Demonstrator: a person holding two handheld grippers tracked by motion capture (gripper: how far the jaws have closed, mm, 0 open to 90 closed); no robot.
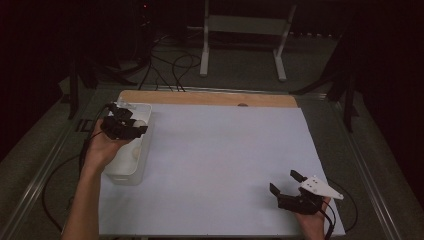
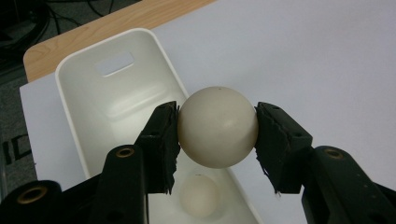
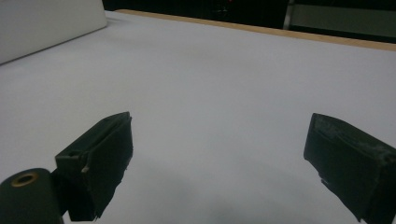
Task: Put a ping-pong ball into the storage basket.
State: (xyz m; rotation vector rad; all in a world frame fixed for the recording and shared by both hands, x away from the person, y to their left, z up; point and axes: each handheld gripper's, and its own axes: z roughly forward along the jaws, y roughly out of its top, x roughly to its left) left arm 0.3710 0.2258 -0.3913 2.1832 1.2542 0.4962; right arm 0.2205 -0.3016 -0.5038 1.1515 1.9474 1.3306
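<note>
A cream-white ball (image 2: 217, 126) is clamped between the black jaws of my left gripper (image 2: 217, 135), which is shut on it and held above a white bin (image 2: 77, 100). A second cream ball (image 2: 200, 194) lies on the bin's floor below it. From the high view, the left gripper (image 1: 131, 123) hovers over the bin (image 1: 143, 152) at the table's left side, with the held ball (image 1: 139, 123) just showing. My right gripper (image 1: 285, 181) rests near the front right of the table, open, and its jaws (image 3: 217, 158) have nothing between them.
A large white sheet (image 1: 220, 160) covers the table, with a strip of wooden edge (image 1: 210, 97) at the back. Cables and a white stand's legs (image 1: 205, 45) lie on the floor beyond the table. The bin's white wall (image 3: 46, 23) shows far off in the right gripper view.
</note>
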